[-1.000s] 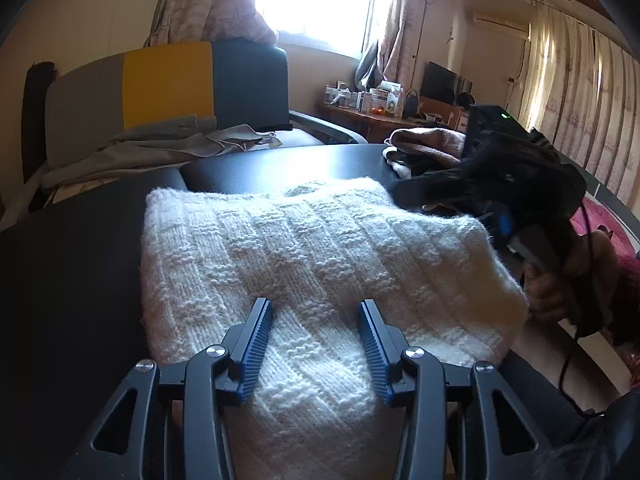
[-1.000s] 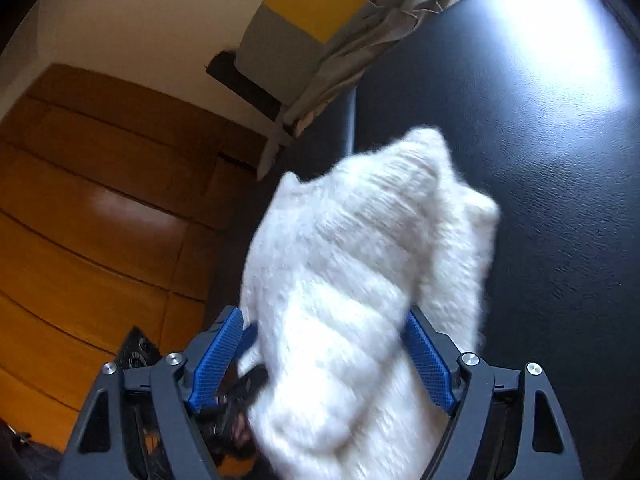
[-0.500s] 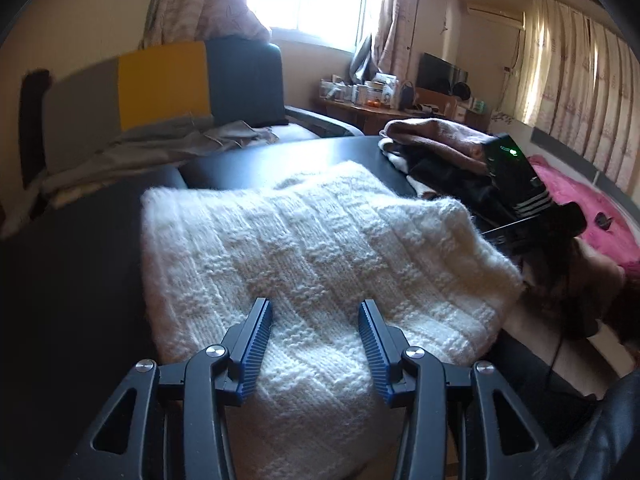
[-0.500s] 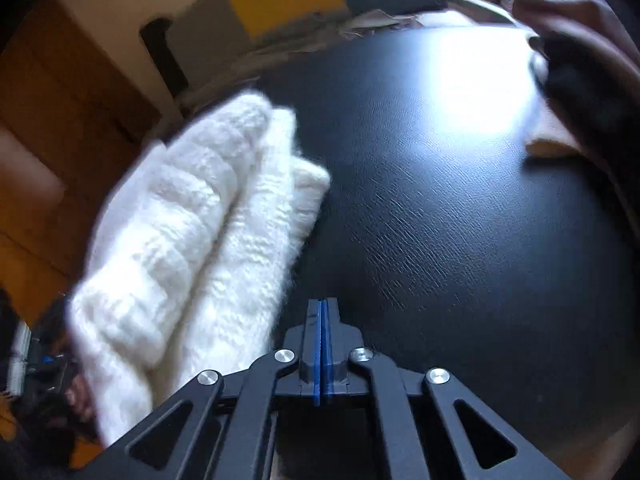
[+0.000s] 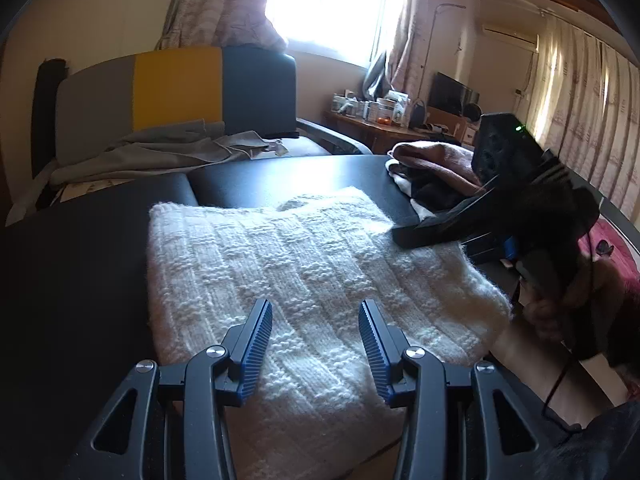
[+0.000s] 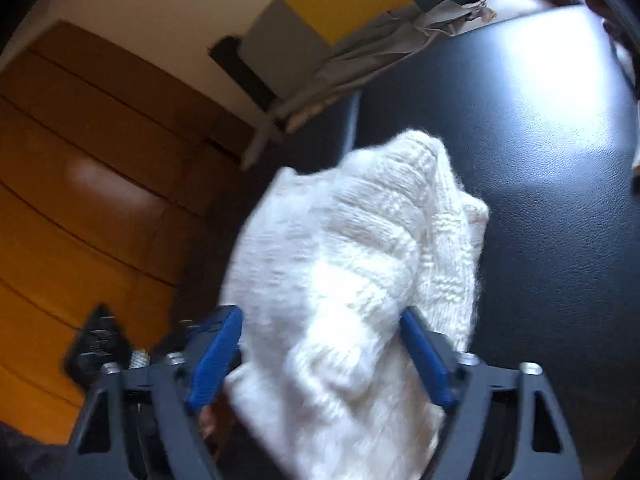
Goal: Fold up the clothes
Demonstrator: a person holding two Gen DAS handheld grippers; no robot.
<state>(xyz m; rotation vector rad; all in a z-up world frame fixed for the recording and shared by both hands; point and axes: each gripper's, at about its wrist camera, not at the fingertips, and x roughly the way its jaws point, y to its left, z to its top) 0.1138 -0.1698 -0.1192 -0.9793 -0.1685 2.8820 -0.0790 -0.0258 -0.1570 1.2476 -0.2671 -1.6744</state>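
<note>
On the black table (image 5: 280, 176), each hand-held gripper is spread, jaws just reopened on the right, straddling the white sweater (image 5: 304, 264).

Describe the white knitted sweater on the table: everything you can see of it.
The white sweater is a thick, fuzzy knit with a raised basket-weave block pattern. It lies folded into a rough rectangle on the black table, its near end hanging over the table's edge. The left gripper hovers over its near part, jaws apart and not pinching it. At its right side, a bunched fold sits between the right gripper's blue pads, whose jaws have just been opening. That view is blurred, so contact there is unclear.
</note>
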